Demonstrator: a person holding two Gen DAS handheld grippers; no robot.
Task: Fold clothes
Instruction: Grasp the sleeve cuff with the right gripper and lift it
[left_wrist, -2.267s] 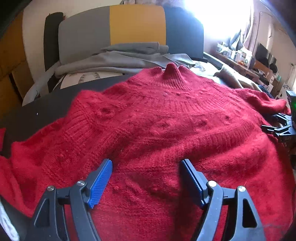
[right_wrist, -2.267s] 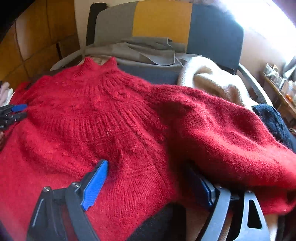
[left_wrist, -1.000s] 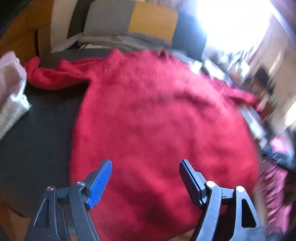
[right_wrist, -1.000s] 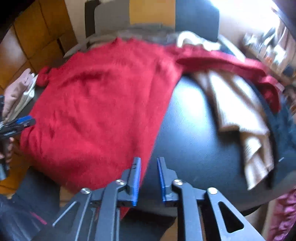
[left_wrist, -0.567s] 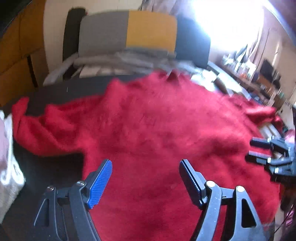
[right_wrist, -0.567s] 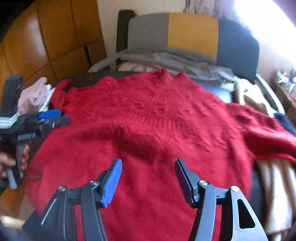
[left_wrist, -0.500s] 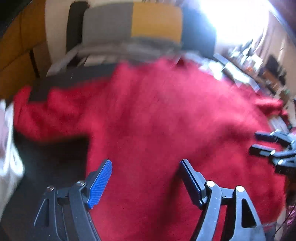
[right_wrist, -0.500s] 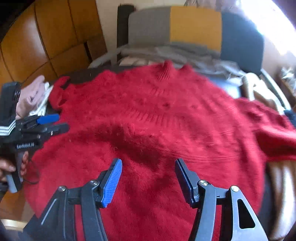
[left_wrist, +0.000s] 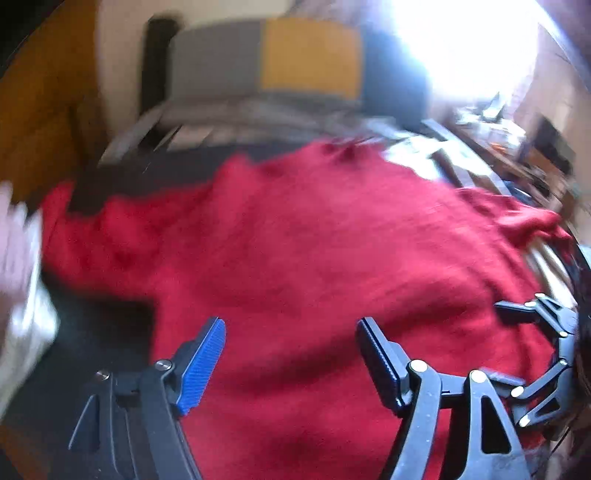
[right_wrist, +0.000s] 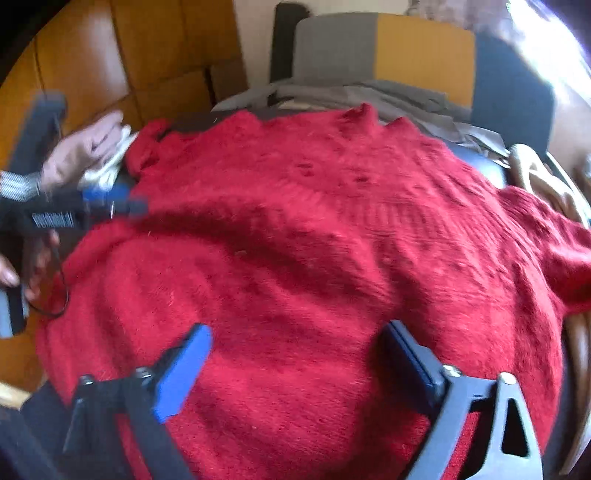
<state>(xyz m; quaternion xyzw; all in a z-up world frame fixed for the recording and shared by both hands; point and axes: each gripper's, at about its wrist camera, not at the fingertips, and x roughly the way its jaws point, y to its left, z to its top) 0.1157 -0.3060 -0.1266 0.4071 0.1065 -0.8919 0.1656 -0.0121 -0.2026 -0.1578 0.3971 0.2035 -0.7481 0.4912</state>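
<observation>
A fuzzy red knit sweater (left_wrist: 314, 266) (right_wrist: 314, 240) lies spread flat on a dark table (left_wrist: 92, 339), collar pointing away, one sleeve out to the left and the other draped off to the right. My left gripper (left_wrist: 290, 354) hovers open over the sweater's lower left part, nothing between its fingers. My right gripper (right_wrist: 299, 362) hovers open above the lower middle of the sweater, also holding nothing. In the right wrist view the left gripper (right_wrist: 107, 206) shows at the sweater's left edge. In the left wrist view the right gripper (left_wrist: 546, 350) shows at the far right. Both views are motion-blurred.
A chair back (right_wrist: 388, 51) in grey, yellow and dark blue stands behind the table with grey clothes (right_wrist: 369, 96) heaped on it. Pale folded garments (left_wrist: 22, 280) lie at the left. A beige garment (right_wrist: 546, 184) lies at the right under the red sleeve. Wooden panels (right_wrist: 110, 66) line the left wall.
Both grippers pulled back from the sweater; the right one was shut about a second ago and stands open now. The sweater lies spread out flatter, and both grippers have dropped closer over its lower part.
</observation>
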